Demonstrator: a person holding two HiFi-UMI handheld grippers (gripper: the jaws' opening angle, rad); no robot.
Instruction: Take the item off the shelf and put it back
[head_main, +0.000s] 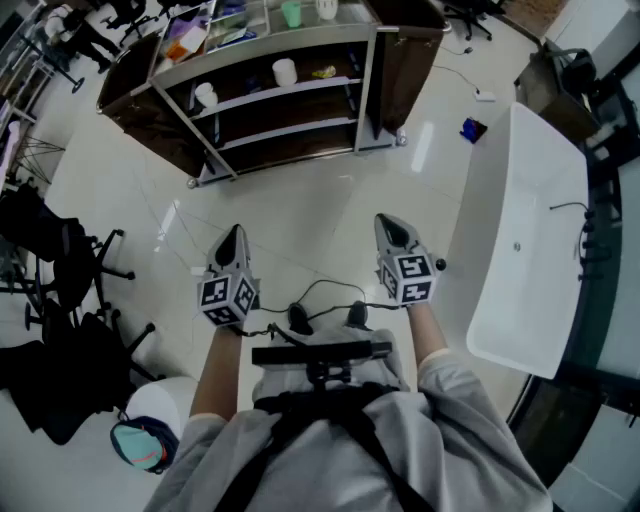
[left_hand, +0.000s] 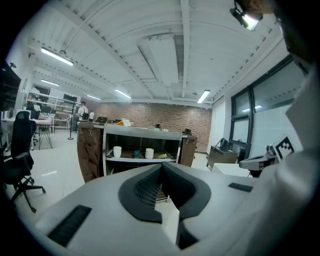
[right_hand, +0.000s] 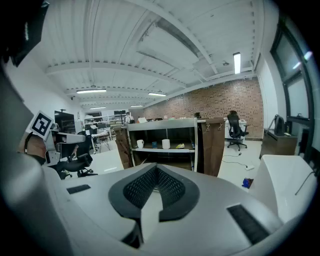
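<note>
1. Both pairs of jaws are seen closed tip to tip, with nothing held between them. The left gripper (head_main: 232, 236) and the right gripper (head_main: 392, 224) are carried side by side in front of the person and are pointed slightly downward toward the far shelf unit (head_main: 270, 50).
2. The task's item is judged to be on the middle shelf, untouched. A right-hand white cup (head_main: 285, 71), a left-hand white cup (head_main: 206, 95) and a small yellow object (head_main: 323, 72) are seen there. Which of them is meant cannot be told.
3. The step in hand is judged to be the approach. Nothing has been taken yet, and the grippers are kept well apart from the shelf unit by a stretch of pale floor. A white table (head_main: 520, 230) is seen to the right.
4. For the next move, the gap must be closed and one gripper opened. It must then be raised to the middle shelf and set around the chosen item without its neighbours being knocked.
5. No brand, label or readable writing is found. Only black-and-white square markers are seen on the gripper cubes, and the shelf items are shown too small for any print to be read.
</note>
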